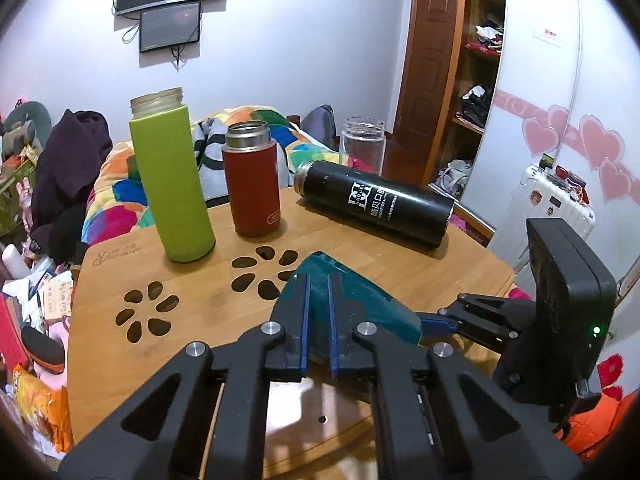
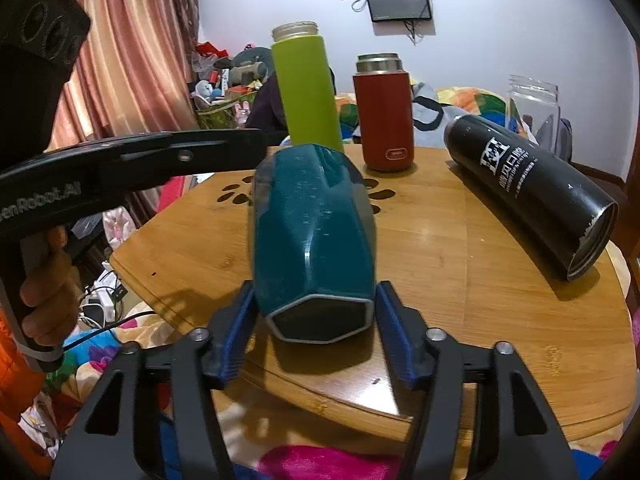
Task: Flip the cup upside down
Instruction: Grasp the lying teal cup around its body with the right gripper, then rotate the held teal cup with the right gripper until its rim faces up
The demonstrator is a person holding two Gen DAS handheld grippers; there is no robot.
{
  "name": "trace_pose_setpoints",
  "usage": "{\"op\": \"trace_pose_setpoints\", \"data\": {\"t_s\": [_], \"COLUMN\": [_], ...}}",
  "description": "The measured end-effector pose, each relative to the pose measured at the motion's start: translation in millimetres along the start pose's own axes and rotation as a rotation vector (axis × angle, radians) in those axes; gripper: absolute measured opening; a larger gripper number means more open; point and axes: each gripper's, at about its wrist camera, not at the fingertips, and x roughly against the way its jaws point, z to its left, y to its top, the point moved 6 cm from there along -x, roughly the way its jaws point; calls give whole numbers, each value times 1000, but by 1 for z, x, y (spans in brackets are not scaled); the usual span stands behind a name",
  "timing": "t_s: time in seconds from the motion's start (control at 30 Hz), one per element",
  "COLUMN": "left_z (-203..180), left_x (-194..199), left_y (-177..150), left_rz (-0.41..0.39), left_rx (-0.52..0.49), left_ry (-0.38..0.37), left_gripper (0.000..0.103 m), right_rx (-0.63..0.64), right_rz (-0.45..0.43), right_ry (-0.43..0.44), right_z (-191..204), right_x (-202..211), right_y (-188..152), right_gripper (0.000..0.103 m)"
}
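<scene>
A teal faceted cup point(image 2: 312, 236) lies on its side over the wooden table point(image 2: 440, 248), its hexagonal base toward the right wrist camera. My right gripper point(image 2: 316, 320) has its blue pads on both sides of the cup's base end. My left gripper point(image 1: 318, 320) comes from the cup's left side, and its fingers point(image 1: 304, 320) are closed narrowly on the cup's wall point(image 1: 360, 300) at the far end. The left gripper's arm point(image 2: 160, 156) shows in the right wrist view, and the right gripper point(image 1: 460, 320) shows in the left wrist view.
A green bottle point(image 1: 172, 184) and a red flask point(image 1: 252, 184) stand upright at the table's back. A black flask point(image 1: 376, 204) lies on its side at the right. A clear jar point(image 1: 362, 144) stands behind it. Flower-shaped cut-outs point(image 1: 264, 272) pierce the tabletop.
</scene>
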Motion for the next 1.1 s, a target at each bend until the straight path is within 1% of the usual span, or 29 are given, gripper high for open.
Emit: {"op": "trace_pose_setpoints", "data": {"t_s": [0.2, 0.37, 0.53, 0.63, 0.7, 0.73, 0.77, 0.83, 0.87, 0.93, 0.97, 1.03, 1.07, 1.1], "left_z": [2, 5, 5, 3, 1, 1, 3, 7, 10, 16, 19, 25, 29, 31], "left_x": [-4, -1, 0, -3, -7, -8, -10, -13, -14, -13, -12, -10, -9, -9], "left_y": [-4, -2, 2, 3, 2, 3, 3, 3, 2, 1, 1, 1, 2, 3], "left_rz": [18, 6, -12, -8, 2, -3, -3, 10, 14, 6, 1, -5, -6, -6], "left_rx": [-6, 5, -8, -9, -18, -23, -29, 3, 19, 24, 28, 46, 58, 63], "left_ry": [-1, -13, -17, -45, -51, -40, -24, -60, -67, -46, -40, -43, -40, -38], "left_gripper": [6, 5, 5, 5, 4, 1, 1, 1, 1, 1, 1, 1, 1, 1], "right_rx": [14, 44, 65, 84, 98, 103, 113, 123, 120, 105, 95, 77, 71, 65], "right_rz": [-16, -66, -122, -167, -189, -191, -185, -172, -157, -135, -128, -111, -102, -94], "right_ry": [-27, -65, -85, -83, -63, -53, -64, -84, -78, -68, -69, -62, -62, -74], "right_z": [1, 4, 6, 10, 15, 18, 19, 20, 19, 16, 14, 12, 12, 13], "right_x": [4, 16, 27, 35, 39, 38, 35, 28, 25, 21, 19, 17, 15, 12], "right_y": [2, 8, 16, 26, 32, 35, 37, 37, 35, 30, 29, 25, 23, 20], "right_gripper": [54, 53, 52, 48, 43, 43, 42, 42, 42, 43, 44, 59, 73, 82]}}
